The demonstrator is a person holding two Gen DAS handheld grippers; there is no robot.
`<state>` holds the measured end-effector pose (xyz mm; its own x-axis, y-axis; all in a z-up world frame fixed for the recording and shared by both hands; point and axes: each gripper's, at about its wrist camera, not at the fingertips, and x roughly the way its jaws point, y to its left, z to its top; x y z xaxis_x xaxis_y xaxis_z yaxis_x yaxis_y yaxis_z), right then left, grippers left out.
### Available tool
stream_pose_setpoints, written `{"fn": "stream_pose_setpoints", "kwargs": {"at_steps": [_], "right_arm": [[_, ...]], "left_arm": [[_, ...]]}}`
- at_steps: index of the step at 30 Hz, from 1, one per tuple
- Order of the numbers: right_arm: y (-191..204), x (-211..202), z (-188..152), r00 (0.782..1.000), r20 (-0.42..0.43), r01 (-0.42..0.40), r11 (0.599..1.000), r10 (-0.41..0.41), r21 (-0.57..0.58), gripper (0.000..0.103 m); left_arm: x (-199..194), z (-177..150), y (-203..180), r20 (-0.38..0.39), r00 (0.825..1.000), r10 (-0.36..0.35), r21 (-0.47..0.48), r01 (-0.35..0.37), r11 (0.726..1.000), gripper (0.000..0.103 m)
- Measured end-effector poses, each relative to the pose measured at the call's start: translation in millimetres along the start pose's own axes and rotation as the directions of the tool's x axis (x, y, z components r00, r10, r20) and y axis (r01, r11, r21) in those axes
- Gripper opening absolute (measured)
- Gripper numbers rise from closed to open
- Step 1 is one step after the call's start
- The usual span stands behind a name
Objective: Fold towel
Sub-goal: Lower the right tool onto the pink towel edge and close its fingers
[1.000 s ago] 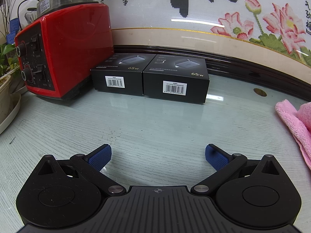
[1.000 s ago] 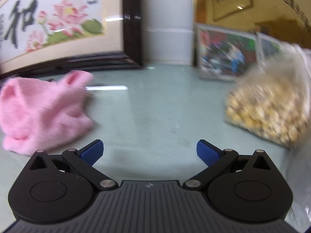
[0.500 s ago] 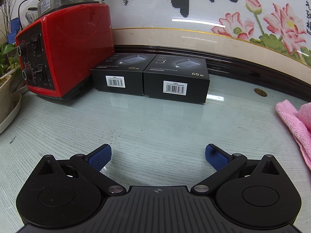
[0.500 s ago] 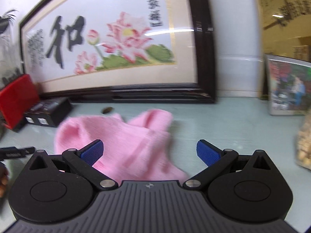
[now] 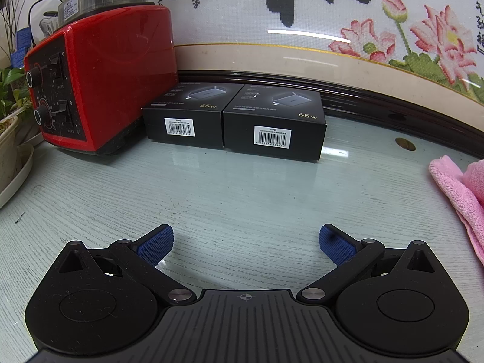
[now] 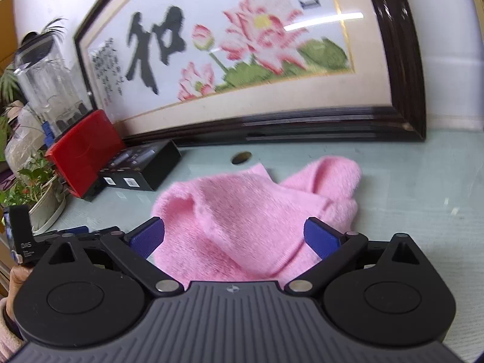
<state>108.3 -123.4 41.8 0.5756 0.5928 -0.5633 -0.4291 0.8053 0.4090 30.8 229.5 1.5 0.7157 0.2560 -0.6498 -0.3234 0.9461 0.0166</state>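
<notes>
A crumpled pink towel (image 6: 251, 211) lies bunched on the pale green tabletop. My right gripper (image 6: 237, 237) is open and empty, with the towel's near edge showing between its blue fingertips (image 6: 320, 237). In the left wrist view only the towel's edge (image 5: 456, 187) shows at the far right. My left gripper (image 5: 246, 246) is open and empty, low over bare tabletop to the left of the towel. The left gripper also shows in the right wrist view (image 6: 69, 231) at the left.
A red blender base (image 5: 99, 90) and two black boxes (image 5: 236, 118) stand at the back left. A potted plant (image 6: 36, 190) is at the left edge. A large framed embroidery (image 6: 242, 54) leans along the back. A small brown disc (image 5: 404, 144) lies near the frame.
The right gripper swung left and came up to the towel, which now sits between its fingers. The bag at the right has left its view. The left gripper has not moved.
</notes>
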Motion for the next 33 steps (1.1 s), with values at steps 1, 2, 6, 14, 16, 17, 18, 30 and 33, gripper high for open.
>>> {"fn": "stream_pose_setpoints", "kwargs": {"at_steps": [1,2,6,14,16,17,18,30,33], "right_arm": [[-2.2,1.3,-0.7,1.000,-0.004,0.003,1.000,-0.003,0.005,0.097],[-4.9,3.3,-1.4,1.000,-0.011,0.001,1.000,-0.001,0.012,0.093],[-14.6,13.4,-1.6,0.999,-0.044,-0.006,0.998,0.009,0.058,0.064],[-37.1,8.7,-4.2,0.996,-0.007,-0.083,0.980,0.086,0.183,0.061],[-43.9,6.8,-6.0,0.994,0.003,-0.104,0.969,0.106,0.222,0.061],[-47.3,5.8,-6.8,0.993,0.009,-0.115,0.964,0.116,0.241,0.061],[-50.7,5.0,-8.4,0.992,0.013,-0.121,0.958,0.122,0.260,0.061],[-72.4,10.3,-9.2,0.991,0.023,-0.131,0.920,0.132,0.369,0.049],[-65.2,17.3,-9.1,0.998,-0.004,-0.063,0.946,0.068,0.319,0.018]], "left_arm": [[-0.1,0.0,0.0,0.000,1.000,0.000,0.000,0.000,1.000,0.103],[-0.1,0.0,0.0,0.000,1.000,0.000,0.000,0.000,1.000,0.103],[-0.2,-0.1,0.0,0.000,1.000,0.000,0.000,0.000,1.000,0.103],[-0.1,-0.2,0.0,0.000,1.000,0.000,0.000,0.000,1.000,0.103],[-0.1,-0.2,0.1,0.000,1.000,0.000,0.000,0.000,1.000,0.103],[-0.1,-0.2,0.1,0.000,1.000,0.000,0.000,0.000,1.000,0.103],[0.0,-0.2,0.2,0.000,1.000,0.000,0.000,0.000,1.000,0.103],[-0.1,-0.5,0.3,0.000,1.000,0.000,0.000,0.000,1.000,0.103],[0.0,-0.5,0.4,0.000,1.000,0.000,0.000,0.000,1.000,0.103]]}}
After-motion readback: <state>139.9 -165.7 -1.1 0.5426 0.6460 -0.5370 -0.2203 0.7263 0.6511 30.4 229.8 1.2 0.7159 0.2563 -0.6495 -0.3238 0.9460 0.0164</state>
